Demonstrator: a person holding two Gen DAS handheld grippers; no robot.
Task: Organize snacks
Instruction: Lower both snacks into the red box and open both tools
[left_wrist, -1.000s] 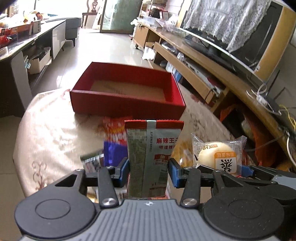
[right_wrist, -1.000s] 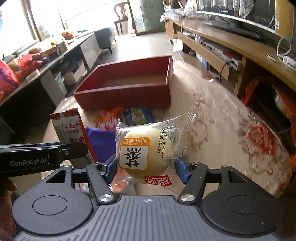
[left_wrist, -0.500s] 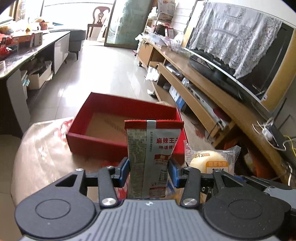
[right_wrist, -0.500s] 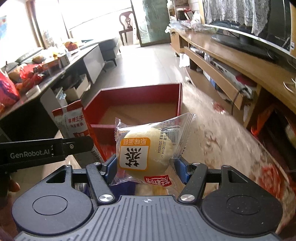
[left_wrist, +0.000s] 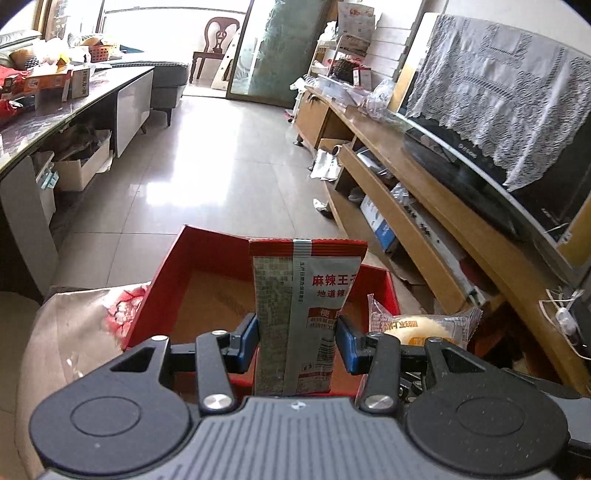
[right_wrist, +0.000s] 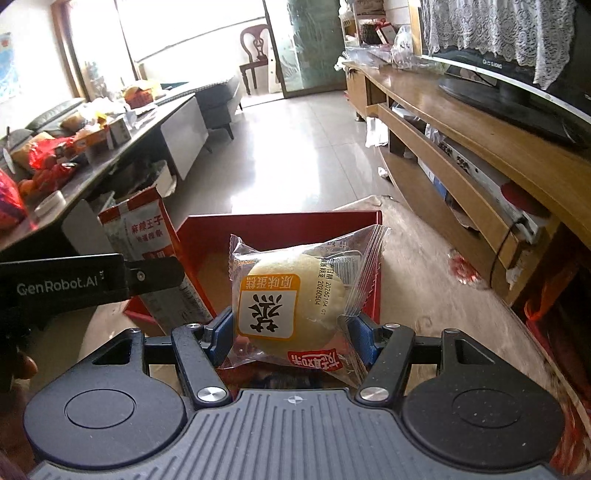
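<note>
Glossy floor tiles (left_wrist: 207, 173) run back through a living room, with a wooden TV bench (right_wrist: 476, 147) along the right wall and a lace-draped TV (left_wrist: 491, 122) on it. Near us a round table (left_wrist: 66, 332) wears a beige floral cloth, and on it sits an open red box (left_wrist: 162, 277) with a bare tan bottom.

We carry a snack in each gripper. Our left gripper (left_wrist: 295, 343) is clenched on a tall grey-and-red pouch (left_wrist: 299, 306), held upright, its blue pads pressing both long edges; the pouch stands over the box's near wall. Our right gripper (right_wrist: 291, 336) grasps a cake (right_wrist: 291, 295) sealed in clear wrap with an orange label, a pad on either side of it, above the box's near right corner (right_wrist: 373, 295). In the right view the left gripper's black arm (right_wrist: 74, 284) shows just beside, with the pouch (right_wrist: 147, 240) tilting up over the box's left wall. Both snacks hang close together, side by side, neither inside the box yet.
</note>
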